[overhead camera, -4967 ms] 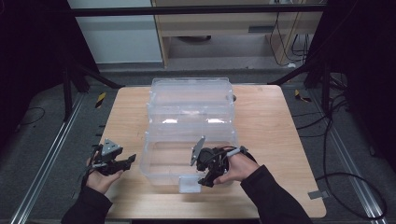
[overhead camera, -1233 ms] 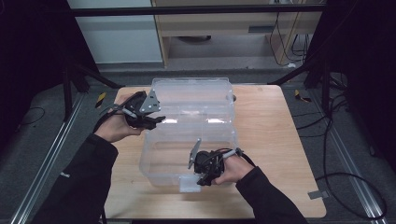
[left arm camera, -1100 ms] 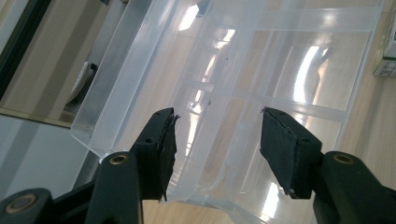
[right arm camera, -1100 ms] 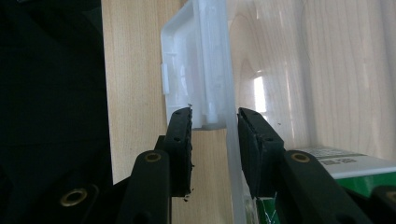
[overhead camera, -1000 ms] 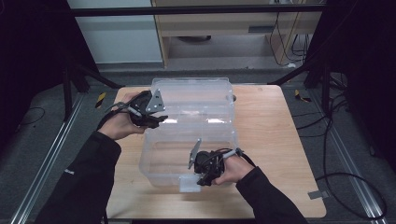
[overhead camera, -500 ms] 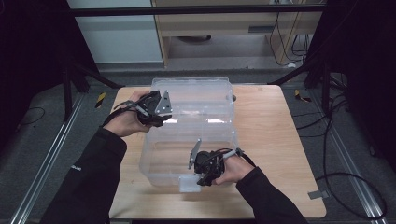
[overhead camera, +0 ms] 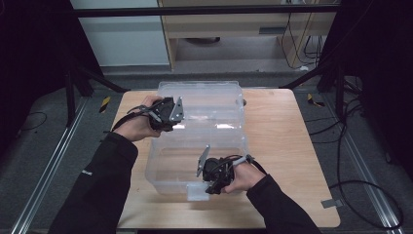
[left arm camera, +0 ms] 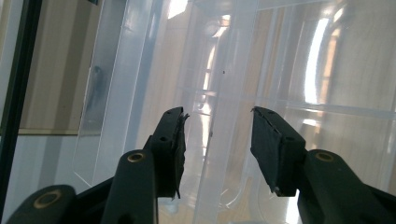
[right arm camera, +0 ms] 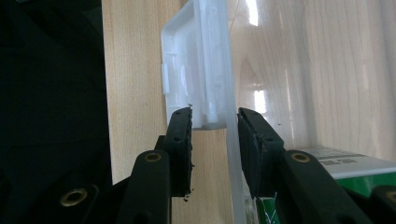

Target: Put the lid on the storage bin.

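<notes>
Jaws of the left gripper (overhead camera: 171, 113) have just been closing around the clear storage box's (overhead camera: 224, 105) rear lid edge, not yet pressing; right gripper (overhead camera: 210, 179) clamps the box's front wall beside its latch (right arm camera: 194, 70).

Glossy clear plastic box (overhead camera: 204, 141) on a smooth, matt pale wooden table (overhead camera: 287, 146).

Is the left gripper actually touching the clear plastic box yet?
Cannot tell. In the left gripper view the left gripper has just been closing around a ridge of the clear box, yet no contact or gap with its pads shows plainly.
</notes>
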`<action>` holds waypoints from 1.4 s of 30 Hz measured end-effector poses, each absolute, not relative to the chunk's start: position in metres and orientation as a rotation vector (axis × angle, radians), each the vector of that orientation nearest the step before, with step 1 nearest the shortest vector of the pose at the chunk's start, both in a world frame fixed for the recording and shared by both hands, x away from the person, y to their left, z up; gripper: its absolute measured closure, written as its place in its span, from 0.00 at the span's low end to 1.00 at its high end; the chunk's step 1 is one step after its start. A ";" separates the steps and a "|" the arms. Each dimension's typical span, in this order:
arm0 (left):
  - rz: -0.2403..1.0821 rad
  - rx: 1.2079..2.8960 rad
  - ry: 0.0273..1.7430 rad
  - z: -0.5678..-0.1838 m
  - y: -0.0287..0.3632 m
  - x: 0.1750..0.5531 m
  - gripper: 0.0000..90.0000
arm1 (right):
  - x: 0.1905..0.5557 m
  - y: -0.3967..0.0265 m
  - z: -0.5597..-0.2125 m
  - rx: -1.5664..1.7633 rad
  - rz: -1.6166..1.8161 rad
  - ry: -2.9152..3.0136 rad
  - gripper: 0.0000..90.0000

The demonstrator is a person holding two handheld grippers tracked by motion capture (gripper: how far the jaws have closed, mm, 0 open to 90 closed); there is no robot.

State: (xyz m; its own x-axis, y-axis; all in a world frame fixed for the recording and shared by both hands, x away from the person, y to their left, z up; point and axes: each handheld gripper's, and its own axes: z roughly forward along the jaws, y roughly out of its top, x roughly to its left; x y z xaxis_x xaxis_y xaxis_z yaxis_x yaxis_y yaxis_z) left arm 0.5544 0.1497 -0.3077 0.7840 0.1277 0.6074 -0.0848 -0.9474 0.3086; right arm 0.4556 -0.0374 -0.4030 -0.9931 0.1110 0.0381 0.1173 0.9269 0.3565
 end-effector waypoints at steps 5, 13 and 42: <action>0.942 2.671 0.009 -0.311 0.146 0.555 0.65 | 0.455 -0.037 -0.403 -0.186 -0.572 -3.069 0.74; 0.931 2.715 -0.018 -0.313 0.140 0.560 0.76 | 0.455 -0.037 -0.403 -0.178 -0.575 -3.069 0.74; 0.863 2.787 -0.101 -0.306 0.133 0.561 0.91 | 0.454 -0.037 -0.403 -0.187 -0.574 -3.083 0.75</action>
State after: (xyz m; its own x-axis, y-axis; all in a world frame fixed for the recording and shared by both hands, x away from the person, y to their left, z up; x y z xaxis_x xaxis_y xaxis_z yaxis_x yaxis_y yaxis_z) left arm 0.5612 0.1328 -0.3063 0.8252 -0.0002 0.5649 -0.1306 -0.9730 0.1905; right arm 0.4538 -0.0373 -0.4033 -0.9929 0.1170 0.0217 0.1170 0.9260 0.3589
